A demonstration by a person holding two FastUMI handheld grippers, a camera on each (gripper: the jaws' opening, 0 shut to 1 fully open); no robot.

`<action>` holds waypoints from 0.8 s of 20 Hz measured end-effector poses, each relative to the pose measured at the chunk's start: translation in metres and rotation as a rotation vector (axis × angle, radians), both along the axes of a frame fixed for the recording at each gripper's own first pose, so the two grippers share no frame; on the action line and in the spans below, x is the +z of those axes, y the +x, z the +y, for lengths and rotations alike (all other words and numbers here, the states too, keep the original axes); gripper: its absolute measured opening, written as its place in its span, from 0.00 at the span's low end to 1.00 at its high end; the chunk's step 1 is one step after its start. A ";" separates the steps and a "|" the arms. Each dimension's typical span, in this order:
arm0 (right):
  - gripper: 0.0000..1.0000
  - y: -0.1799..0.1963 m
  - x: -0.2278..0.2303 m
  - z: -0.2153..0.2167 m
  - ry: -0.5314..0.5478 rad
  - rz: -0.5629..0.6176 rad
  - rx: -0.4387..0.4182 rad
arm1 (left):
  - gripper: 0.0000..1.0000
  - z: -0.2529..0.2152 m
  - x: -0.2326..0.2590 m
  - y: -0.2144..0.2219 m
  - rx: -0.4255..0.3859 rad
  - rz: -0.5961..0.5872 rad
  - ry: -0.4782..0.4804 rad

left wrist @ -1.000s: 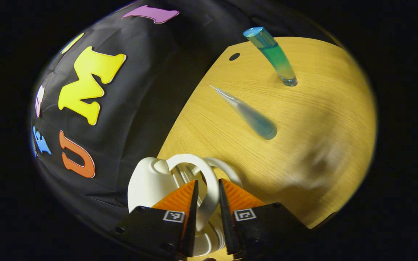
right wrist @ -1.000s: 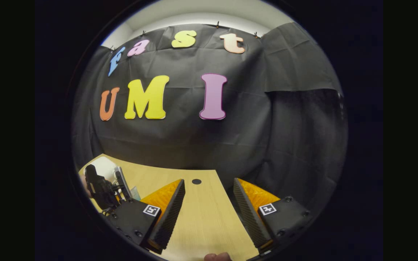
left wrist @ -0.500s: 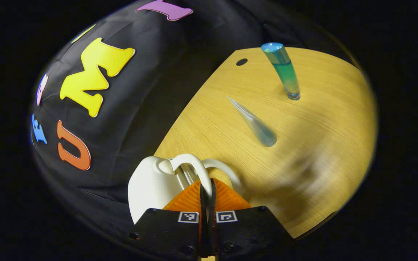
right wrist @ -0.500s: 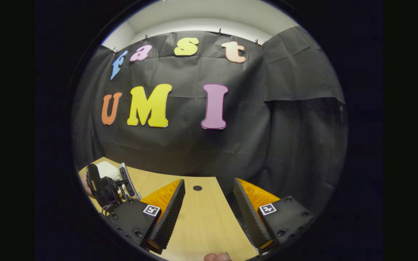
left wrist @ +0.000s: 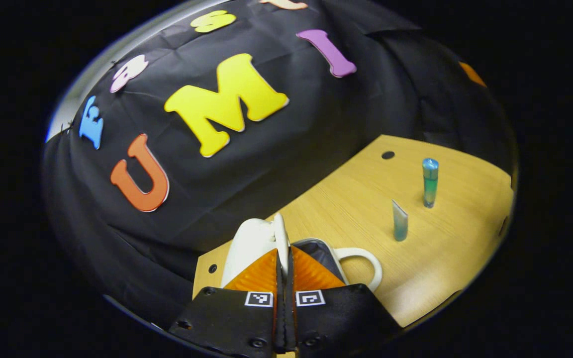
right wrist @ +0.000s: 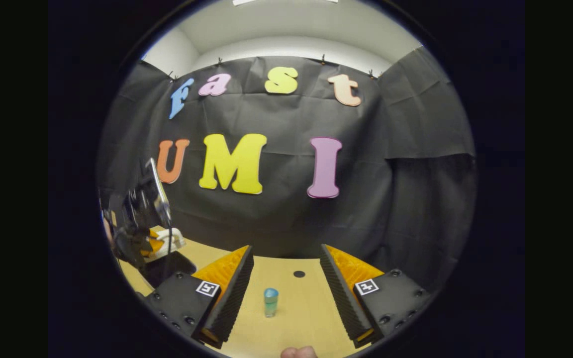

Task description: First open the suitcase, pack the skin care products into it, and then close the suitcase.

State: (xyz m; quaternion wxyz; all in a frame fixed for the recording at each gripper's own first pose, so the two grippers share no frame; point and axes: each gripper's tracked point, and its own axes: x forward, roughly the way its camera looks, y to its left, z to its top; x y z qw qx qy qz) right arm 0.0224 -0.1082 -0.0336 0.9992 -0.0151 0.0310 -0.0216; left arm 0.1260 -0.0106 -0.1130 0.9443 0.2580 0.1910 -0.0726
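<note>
Left gripper view: left gripper [left wrist: 283, 258] clenched, fingers pressed together on the thin white handle [left wrist: 280, 236] of the white suitcase lid [left wrist: 249, 246], which stood lifted on edge. Suitcase [left wrist: 316, 253] sat at the near left corner of the wooden table [left wrist: 445, 258]; dark lining just visible behind the fingers, most of the shell hidden by them. Second white handle loop [left wrist: 363, 258] stuck out to the right, lying over the table. Two skin care products stood upright, well apart from the case to the right: a pale blue tube [left wrist: 400, 221] nearer, a blue-green bottle [left wrist: 429, 182] just beyond it. Small dark hole [left wrist: 388, 155] in the tabletop near the far edge. Black cloth wall [left wrist: 286, 164] behind the table.

Right gripper view: right gripper [right wrist: 286, 288] released, fingers wide apart with nothing between them but table. Blue-green bottle [right wrist: 270, 302] stood upright on the table beyond the gap, not touched. Far left, the left gripper [right wrist: 154, 246] with its dark body raised over the white suitcase [right wrist: 167, 243]; dim, partly cut off at the edge, details hard to make out. A fingertip [right wrist: 299, 352] was cut off at the bottom edge.
</note>
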 end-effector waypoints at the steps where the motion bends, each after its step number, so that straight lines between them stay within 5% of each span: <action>1: 0.80 0.002 0.006 0.013 -0.002 -0.011 0.018 | 0.02 0.017 0.011 -0.001 0.015 -0.017 -0.038; 10: 0.80 -0.004 0.041 0.108 -0.020 -0.050 0.076 | 0.02 0.176 0.053 0.019 0.154 -0.120 -0.244; 16: 0.80 -0.015 0.042 0.121 -0.057 -0.039 0.032 | 0.03 0.285 0.017 0.034 0.269 -0.120 -0.293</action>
